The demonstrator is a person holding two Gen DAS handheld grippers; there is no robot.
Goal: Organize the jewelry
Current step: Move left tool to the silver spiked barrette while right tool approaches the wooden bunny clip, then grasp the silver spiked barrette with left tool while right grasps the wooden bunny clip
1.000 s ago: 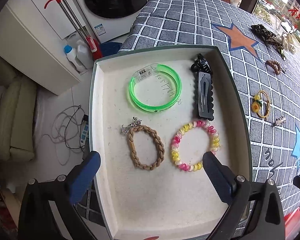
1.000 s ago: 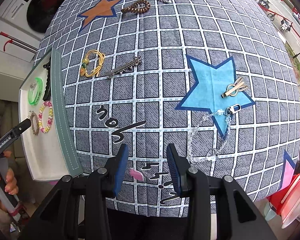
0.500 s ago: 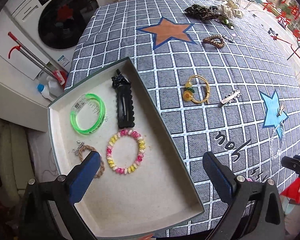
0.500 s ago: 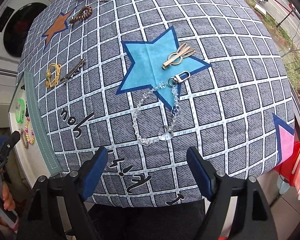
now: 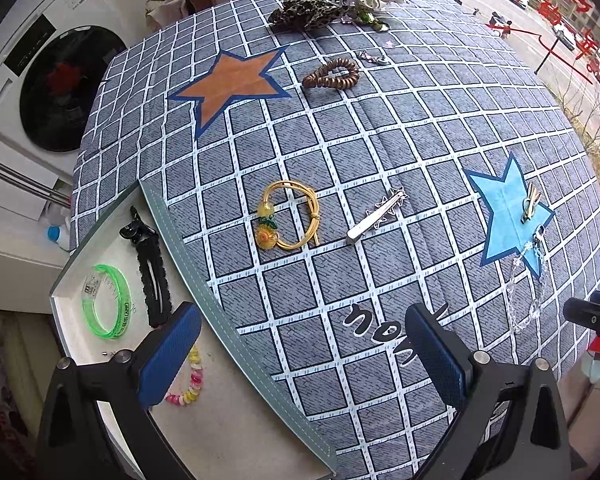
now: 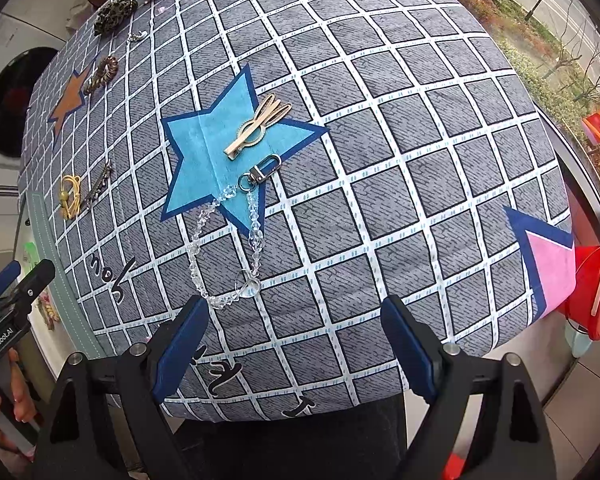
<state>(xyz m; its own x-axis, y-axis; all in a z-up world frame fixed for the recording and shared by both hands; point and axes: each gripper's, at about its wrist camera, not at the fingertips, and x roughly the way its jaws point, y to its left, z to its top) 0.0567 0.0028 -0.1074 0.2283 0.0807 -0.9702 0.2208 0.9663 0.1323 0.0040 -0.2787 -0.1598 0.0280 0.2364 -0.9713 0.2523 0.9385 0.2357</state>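
A white tray (image 5: 188,236) at the table's left holds a green bangle (image 5: 107,307), a black clip (image 5: 150,272) and a pink-yellow bead bracelet (image 5: 188,384). On the checked cloth lie a yellow cord bracelet (image 5: 290,216), a silver star clip (image 5: 378,216), a brown coil tie (image 5: 332,74), a gold clip (image 6: 258,126) and a clear bead chain (image 6: 228,248). My left gripper (image 5: 300,356) is open and empty over the tray's right rim. My right gripper (image 6: 296,344) is open and empty just short of the bead chain.
Scrunchies (image 5: 332,4) lie at the far table edge. A washing machine (image 5: 60,88) stands left of the table. A red container (image 6: 596,292) stands off the right edge. The left gripper's tip (image 6: 16,292) shows in the right wrist view.
My left gripper swung right from over the tray toward the cloth. My right gripper opened wide and moved right toward the bead chain.
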